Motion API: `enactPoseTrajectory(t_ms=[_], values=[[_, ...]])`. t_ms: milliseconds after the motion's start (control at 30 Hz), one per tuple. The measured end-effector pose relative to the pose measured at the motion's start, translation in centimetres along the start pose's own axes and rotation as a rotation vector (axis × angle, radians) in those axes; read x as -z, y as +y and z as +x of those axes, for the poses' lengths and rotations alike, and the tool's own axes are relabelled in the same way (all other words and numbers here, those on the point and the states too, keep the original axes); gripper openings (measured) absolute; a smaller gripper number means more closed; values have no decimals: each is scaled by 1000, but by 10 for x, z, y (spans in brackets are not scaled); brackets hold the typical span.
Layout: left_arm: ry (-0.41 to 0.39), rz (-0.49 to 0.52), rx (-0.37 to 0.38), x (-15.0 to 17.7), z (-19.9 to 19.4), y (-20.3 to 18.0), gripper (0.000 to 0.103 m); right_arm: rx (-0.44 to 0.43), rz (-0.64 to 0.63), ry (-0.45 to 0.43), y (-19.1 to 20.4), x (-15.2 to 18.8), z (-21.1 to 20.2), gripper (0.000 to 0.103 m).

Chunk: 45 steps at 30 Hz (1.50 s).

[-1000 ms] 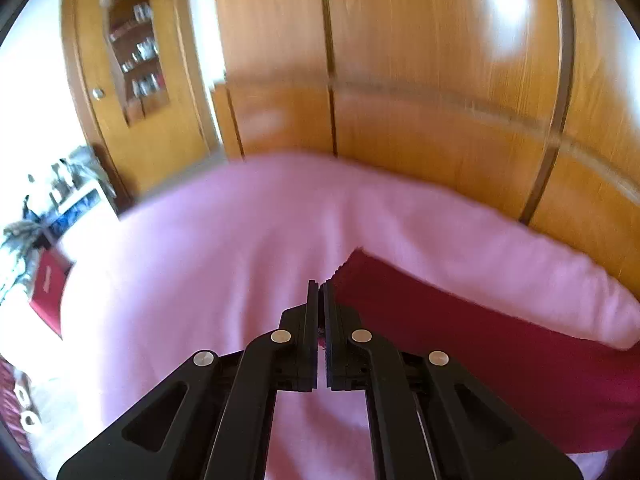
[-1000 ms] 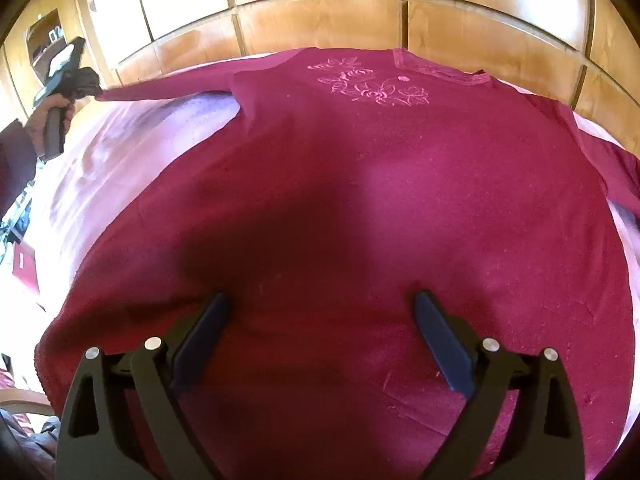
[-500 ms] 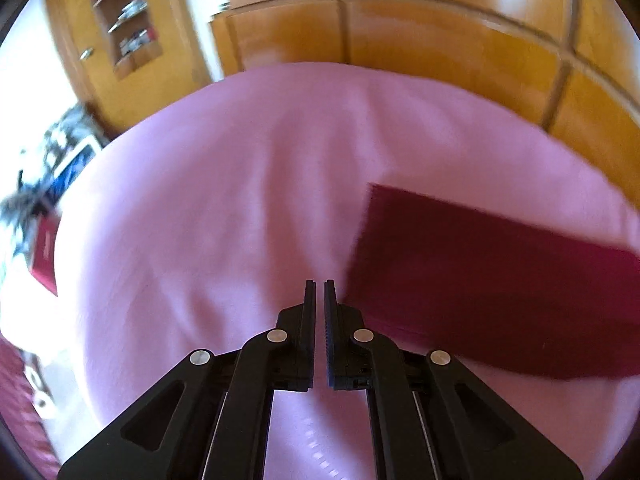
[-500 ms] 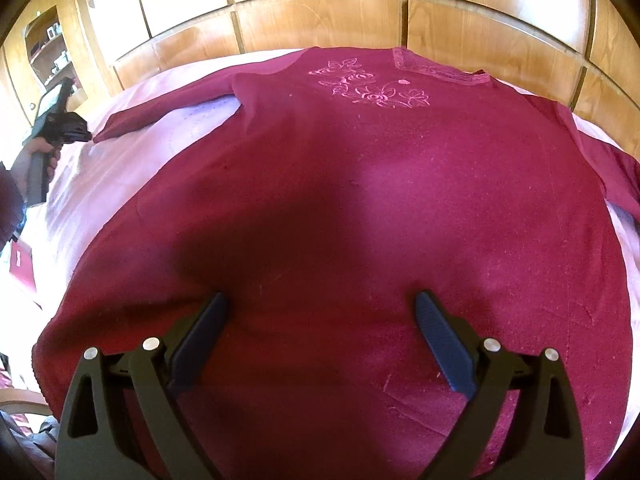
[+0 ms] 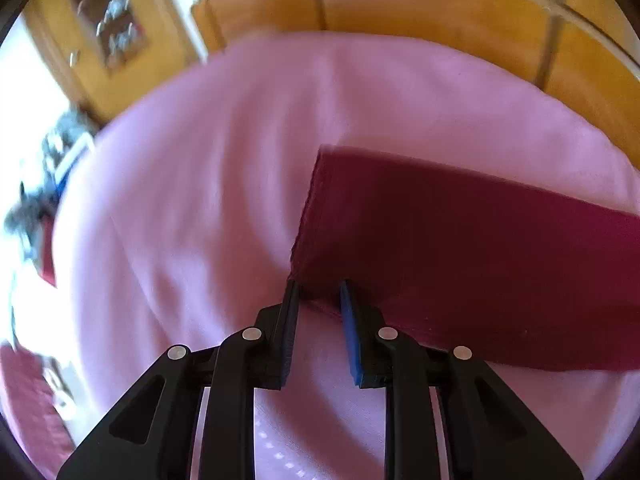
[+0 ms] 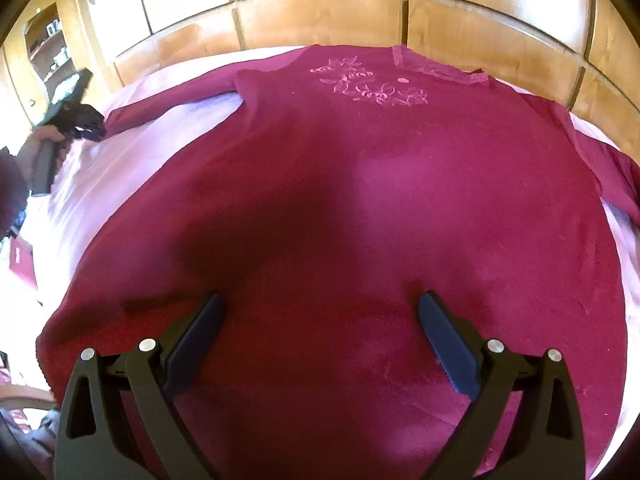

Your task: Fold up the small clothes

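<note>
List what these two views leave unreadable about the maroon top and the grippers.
- Left wrist view: sleeve runs off the right edge; left gripper sits at the cuff corner, contact unclear through blur.
- Right wrist view: right gripper, jaws wide, hides the top near its hem; far sleeve cut off right.

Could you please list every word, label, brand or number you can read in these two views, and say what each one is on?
None can be read.
Dark red top: pink floral embroidery only, no letters.
Red flat item at the left edge: a pale mark, too small and blurred to read.
Cabinet shelves: items too small for any label.
Left wrist view: blurred, no text visible.
</note>
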<state>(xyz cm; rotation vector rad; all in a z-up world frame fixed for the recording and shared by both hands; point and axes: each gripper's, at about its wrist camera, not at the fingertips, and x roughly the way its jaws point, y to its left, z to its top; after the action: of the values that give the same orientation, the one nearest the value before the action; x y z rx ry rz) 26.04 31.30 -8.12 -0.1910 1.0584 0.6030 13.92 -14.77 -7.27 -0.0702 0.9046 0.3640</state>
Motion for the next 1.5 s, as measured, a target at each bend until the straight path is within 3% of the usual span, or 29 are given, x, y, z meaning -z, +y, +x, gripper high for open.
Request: enactPoseTrajectory(t_ms=[100,167,233,300,433,567,667,767,867,933,1200,1300,1500], values=[[-69,-30,72,9,-27,-3,21,-55,45,19,-16,2,-12,95],[-117,-12,144,22,-52,-17,21,-102,119,14,-37,1,-28,87],[-158,34,231,34,-76,-39,21,-119,224,-39,-67,1,-50,84],[-201,100,336,53,-105,-69,21,-93,367,-100,-111,6,-74,73],[-228,280,557,110,-155,-136,21,137,581,-147,-197,32,-105,54],[-195,442,685,175,-183,-187,21,445,616,-164,-251,48,-121,51],[-190,532,723,212,-192,-211,21,512,614,-167,-273,44,-111,60],[-180,602,732,240,-200,-235,21,546,592,-136,-294,35,-87,56],[-168,642,699,254,-198,-246,21,609,534,-75,-311,28,-69,12],[-160,658,682,248,-193,-253,21,610,531,-89,-321,26,-76,10],[-120,656,675,241,-179,-257,21,642,695,-297,-396,18,-196,6],[-112,652,666,241,-180,-258,21,690,756,-287,-442,9,-205,6],[-96,647,654,239,-180,-260,21,806,813,-179,-523,-21,-172,5]])
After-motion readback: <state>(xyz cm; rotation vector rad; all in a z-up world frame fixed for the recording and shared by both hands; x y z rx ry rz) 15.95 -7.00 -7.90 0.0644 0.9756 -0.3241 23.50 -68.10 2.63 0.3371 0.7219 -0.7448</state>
